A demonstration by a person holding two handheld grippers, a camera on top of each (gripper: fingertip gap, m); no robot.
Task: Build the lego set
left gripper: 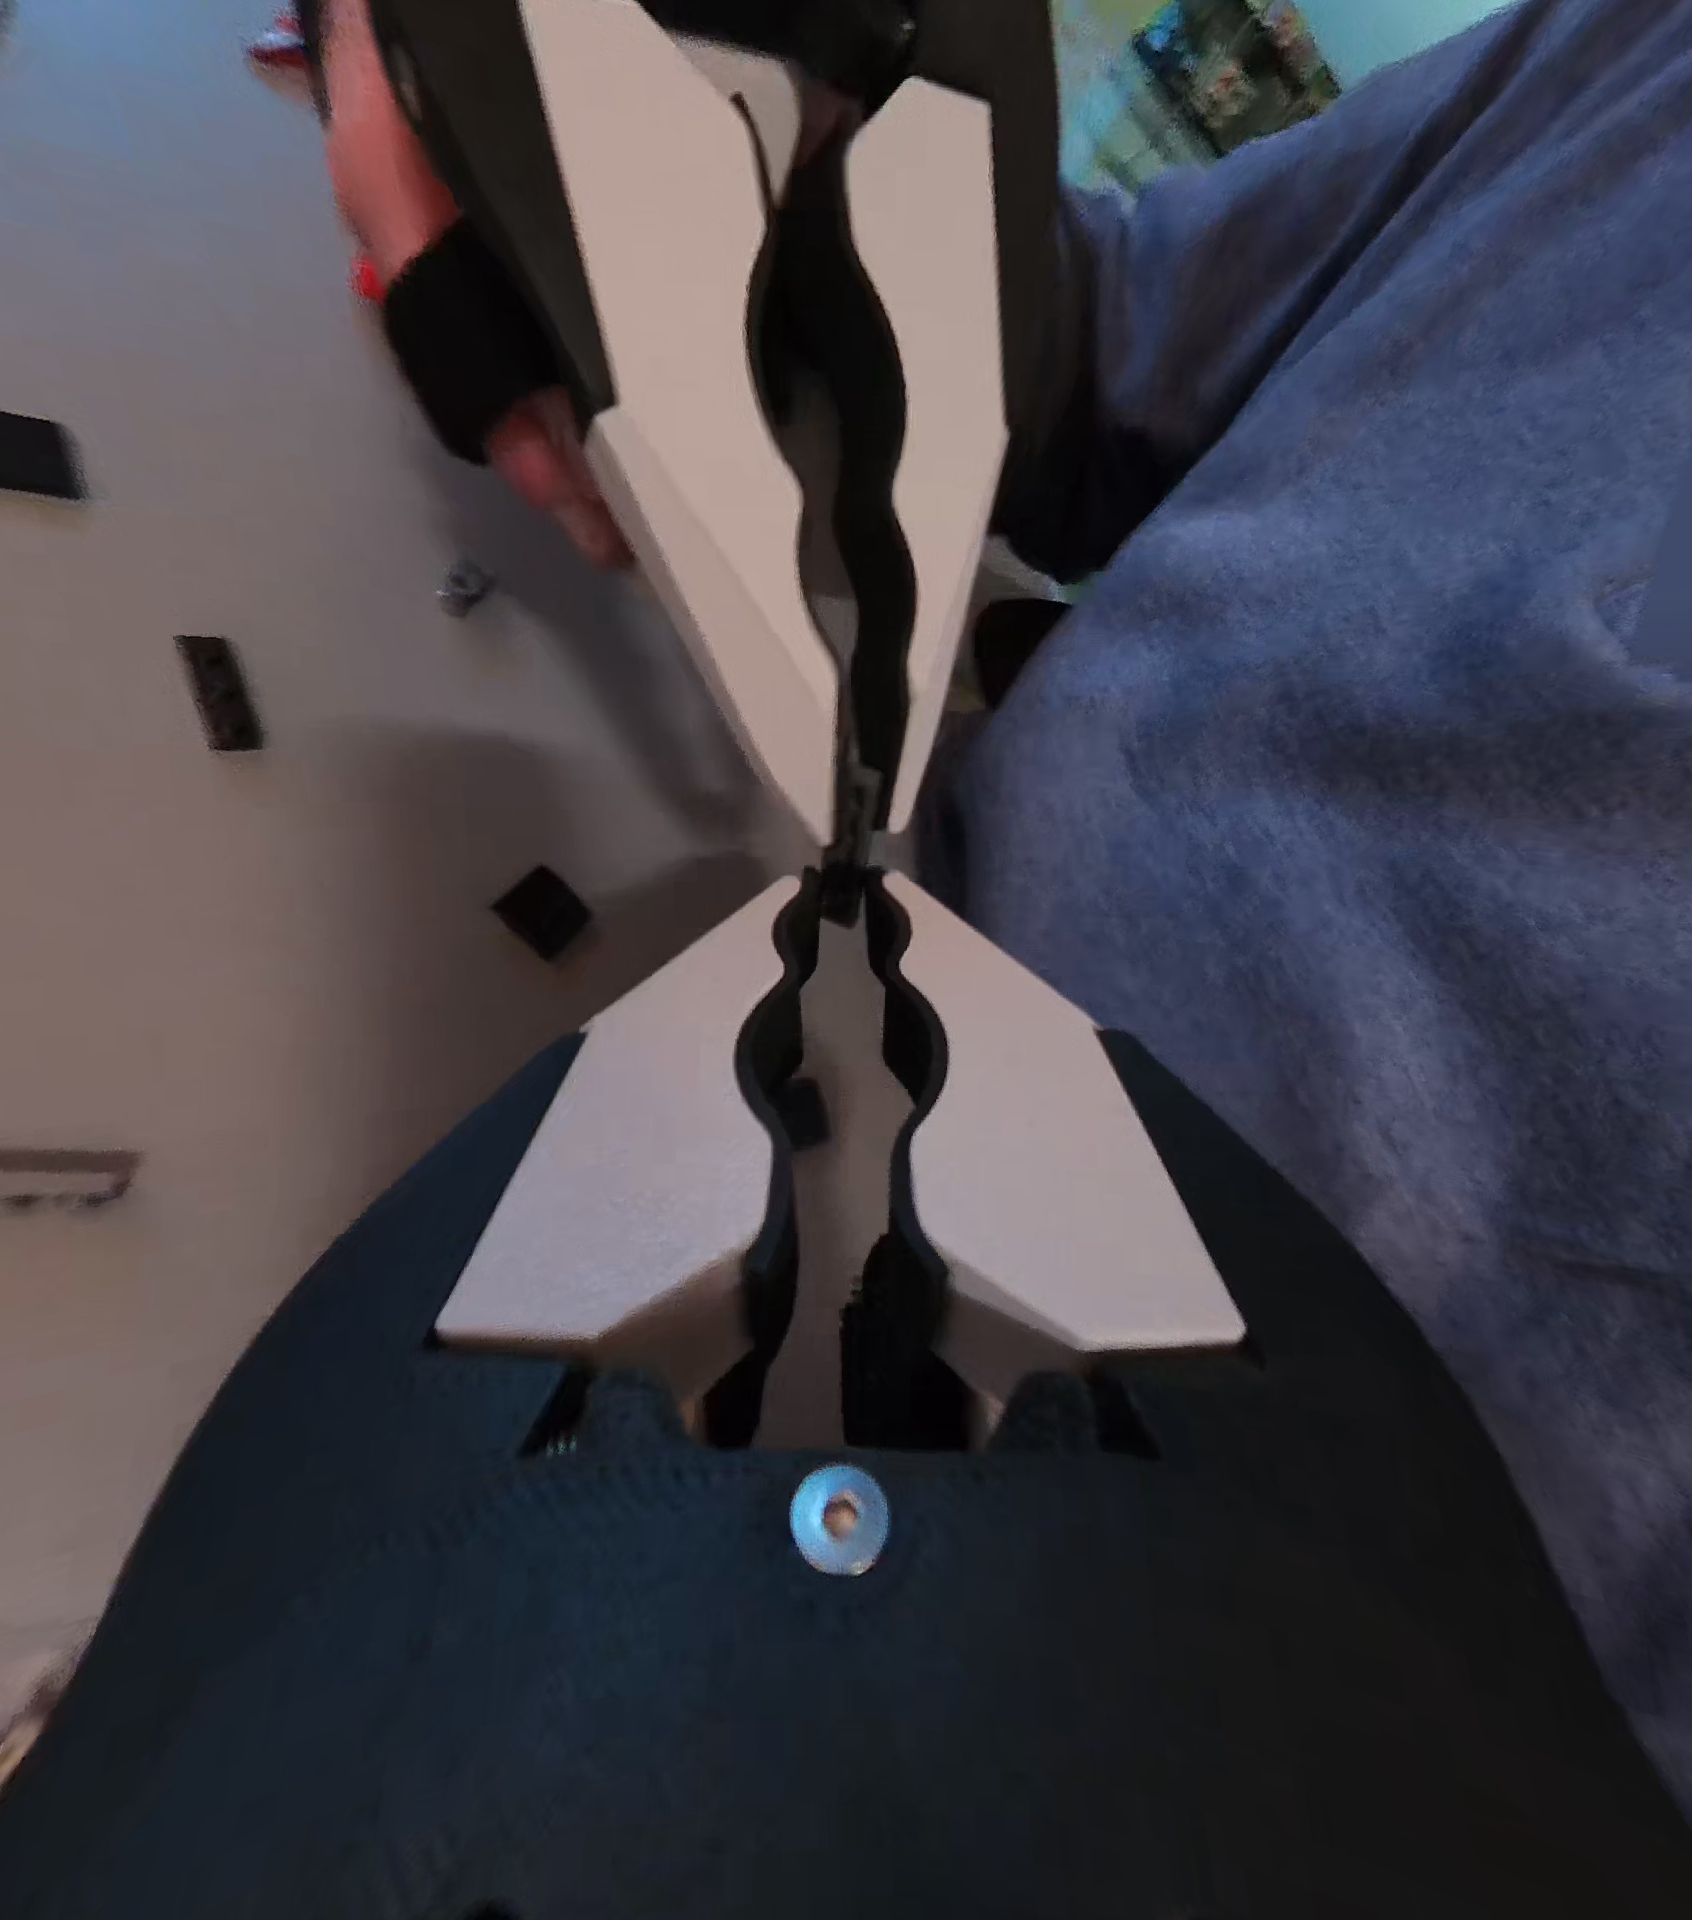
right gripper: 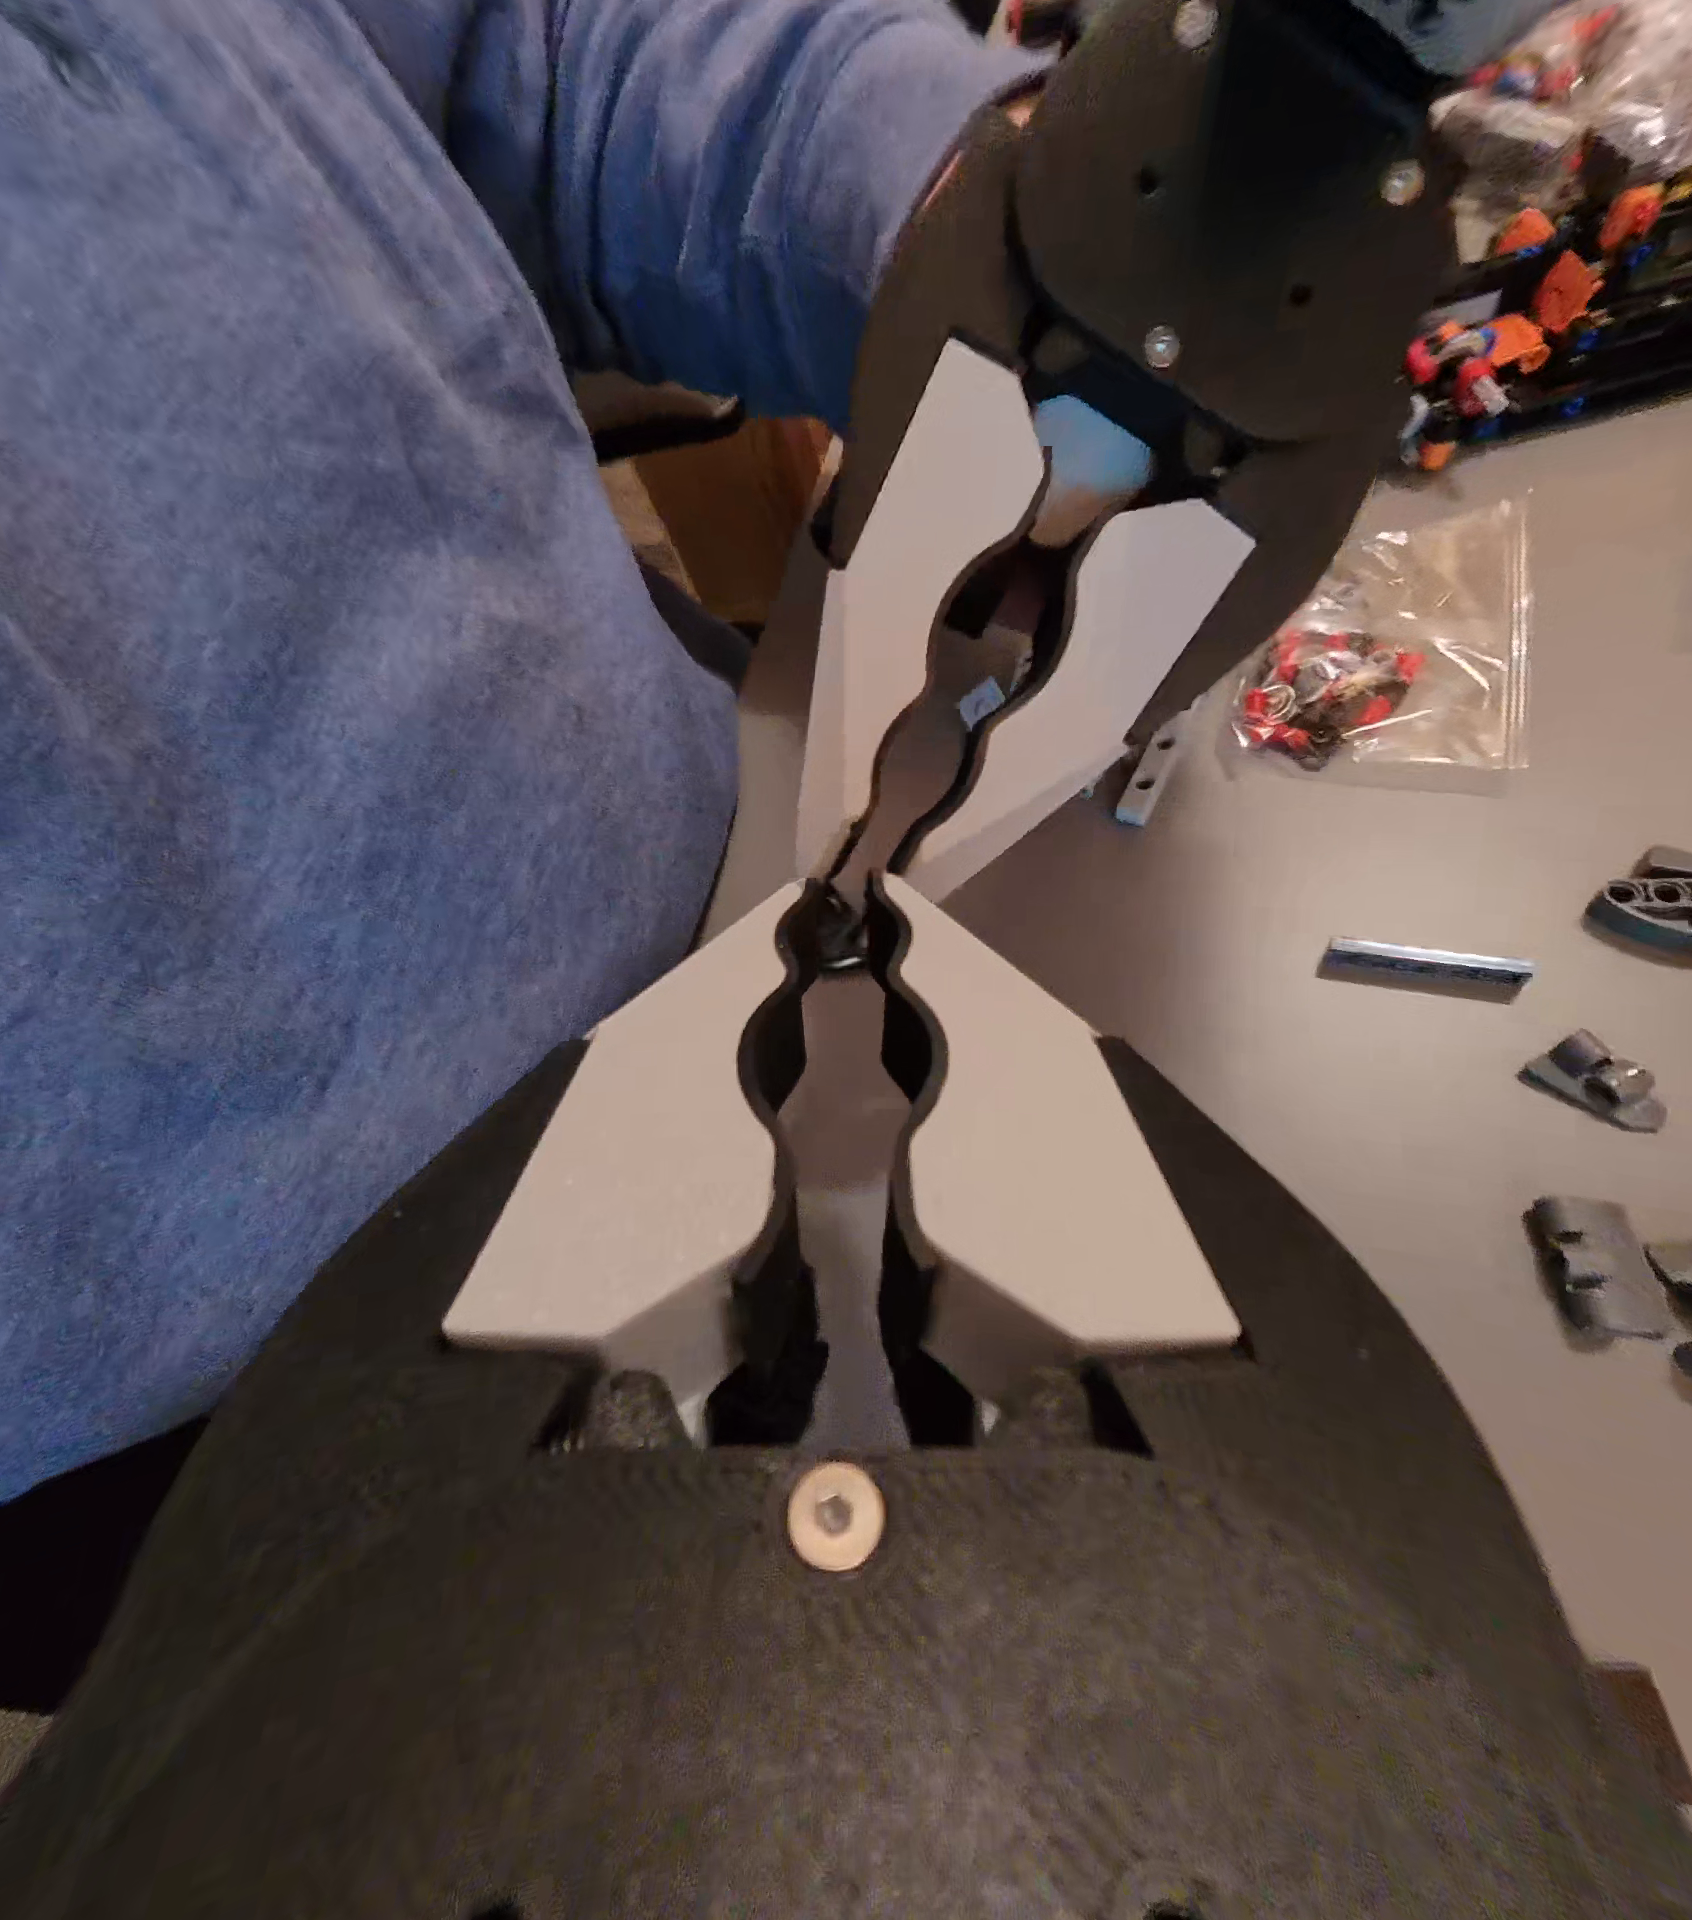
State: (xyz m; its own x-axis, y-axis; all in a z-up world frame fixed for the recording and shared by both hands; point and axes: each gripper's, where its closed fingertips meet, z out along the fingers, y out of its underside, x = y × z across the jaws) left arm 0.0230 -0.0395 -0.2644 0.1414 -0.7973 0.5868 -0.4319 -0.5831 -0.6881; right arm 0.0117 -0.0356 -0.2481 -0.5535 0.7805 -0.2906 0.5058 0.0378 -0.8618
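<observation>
My two grippers meet tip to tip above the table. In the left wrist view my left gripper [left gripper: 842,891] is shut on a small black lego piece [left gripper: 840,906] at its very tips. My right gripper [left gripper: 863,826] comes down from above, shut on a thin dark piece [left gripper: 861,792] that touches the left one's piece. In the right wrist view my right gripper [right gripper: 837,902] pinches a small black rounded piece [right gripper: 837,937]. The left gripper [right gripper: 863,847] reaches in from above, its tips right against it. I cannot tell whether the pieces are joined.
A person's blue sweater [left gripper: 1393,831] fills the space beside both grippers. Black pieces [left gripper: 543,912] lie on the pale table [left gripper: 146,987]. Dark grey lego parts [right gripper: 1673,914], a long grey beam [right gripper: 1424,966] and a plastic bag of red parts [right gripper: 1382,665] lie to the right. The tips of both grippers are at nearly the same place.
</observation>
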